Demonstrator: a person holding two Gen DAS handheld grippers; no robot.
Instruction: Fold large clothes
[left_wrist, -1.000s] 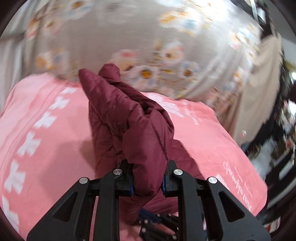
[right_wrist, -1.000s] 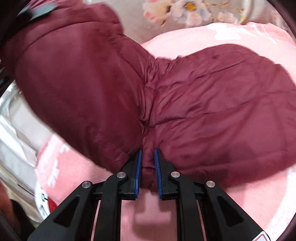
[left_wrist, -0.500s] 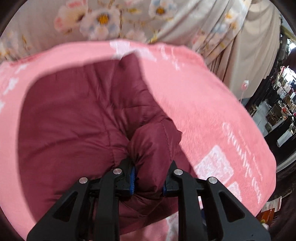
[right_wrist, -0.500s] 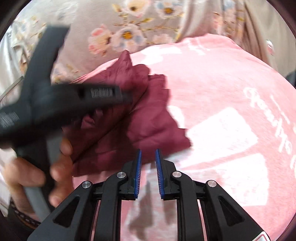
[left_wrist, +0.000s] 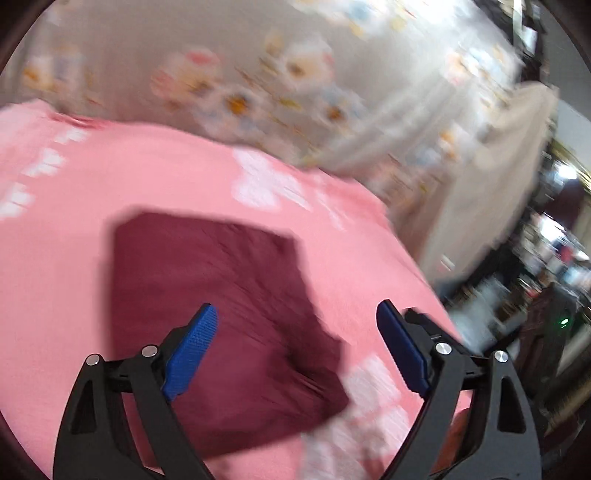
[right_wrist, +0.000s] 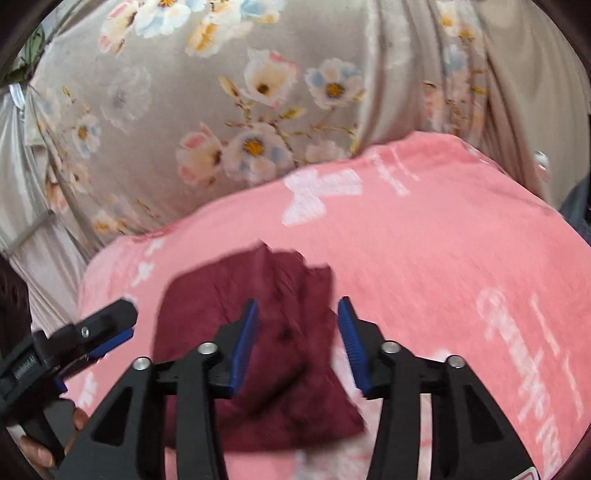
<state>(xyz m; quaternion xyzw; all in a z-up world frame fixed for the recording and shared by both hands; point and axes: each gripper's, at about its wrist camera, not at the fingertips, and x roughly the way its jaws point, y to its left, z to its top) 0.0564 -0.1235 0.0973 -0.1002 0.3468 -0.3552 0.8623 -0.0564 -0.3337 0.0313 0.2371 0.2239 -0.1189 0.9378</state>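
Maroon padded jacket (left_wrist: 221, 317) folded into a compact bundle, lying flat on a pink blanket (left_wrist: 110, 177) printed with white bows and lettering. Left gripper (left_wrist: 297, 350) above the near edge of the bundle, jaws just sprung wide apart, blue pads (left_wrist: 192, 343) clear of the fabric and nothing between them. Right gripper (right_wrist: 297, 347) likewise above the near part of the bundle, jaws just opened to about half width, nothing pinched, the maroon cloth (right_wrist: 258, 332) seen through the gap but lying on the blanket below. At the left edge of the right wrist view, the left gripper (right_wrist: 92, 336) again, with fingers (right_wrist: 37, 450) of the hand gripping its handle. Behind the blanket, a grey curtain (right_wrist: 258, 92) with a pattern of pale flowers. Left wrist view heavily blurred; cluttered room at its right edge indistinct.
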